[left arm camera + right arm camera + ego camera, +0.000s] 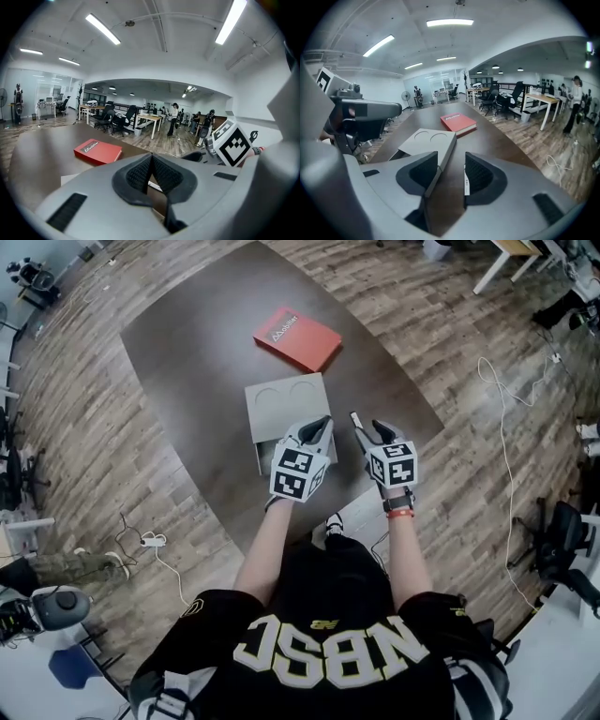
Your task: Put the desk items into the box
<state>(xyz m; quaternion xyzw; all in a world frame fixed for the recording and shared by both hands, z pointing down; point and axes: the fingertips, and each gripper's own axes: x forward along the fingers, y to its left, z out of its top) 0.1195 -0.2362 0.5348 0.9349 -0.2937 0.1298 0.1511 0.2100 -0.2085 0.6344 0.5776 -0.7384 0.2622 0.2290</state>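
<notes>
At the lower centre of the head view, the right gripper [371,434] is hanging with its jaws spread wide and nothing pressed between them. The left gripper [317,427] beside it is showing its pads closed together and empty. A slim white stick-like item [356,419] is lying on the dark brown table [187,362] just ahead of the right gripper, so that hand is the nearer one. In the right gripper view the item [466,180] is sitting between the jaws, close to the right pad, with its long axis running away up the frame. The flat grey cardboard box [286,404] with two round recesses is crowding the left pad and is probably the obstacle. Farther up, a red hardcover book [296,337] is waiting well apart.
</notes>
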